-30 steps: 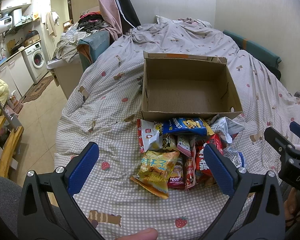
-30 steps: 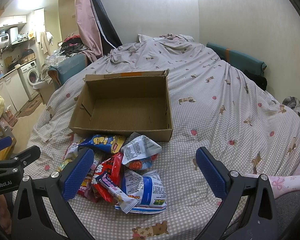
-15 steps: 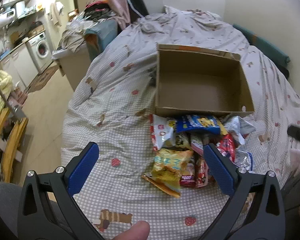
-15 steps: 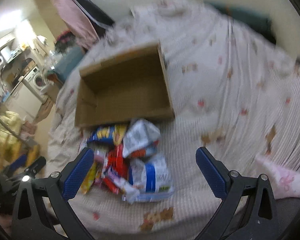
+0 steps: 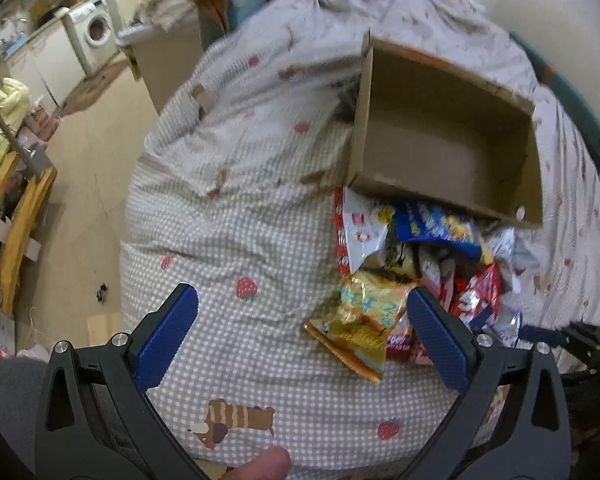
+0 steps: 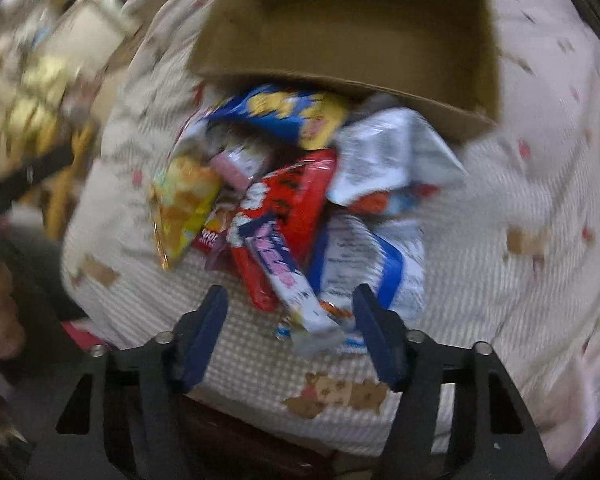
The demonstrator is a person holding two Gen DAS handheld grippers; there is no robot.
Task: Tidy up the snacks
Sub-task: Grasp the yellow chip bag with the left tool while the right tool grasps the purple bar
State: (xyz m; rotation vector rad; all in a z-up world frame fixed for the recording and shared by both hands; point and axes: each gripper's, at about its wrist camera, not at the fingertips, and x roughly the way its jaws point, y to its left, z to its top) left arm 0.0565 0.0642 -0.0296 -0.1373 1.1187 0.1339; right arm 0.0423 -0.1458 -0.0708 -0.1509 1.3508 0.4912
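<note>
Both grippers have tipped down toward the bed (image 5: 236,240) since a second ago, and the box (image 5: 448,140) has slid to the upper right of the left view. The right gripper (image 6: 290,312) is closing, its blue pads either side of a pink-and-white bar (image 6: 288,280) at the near edge of the snack pile (image 6: 284,184) but not yet pressing it. The left gripper (image 5: 300,320) is spread wide and empty over the checked cover, the yellow bag (image 5: 364,320) just inside its right pad; the pile lies against the box's front wall.
</note>
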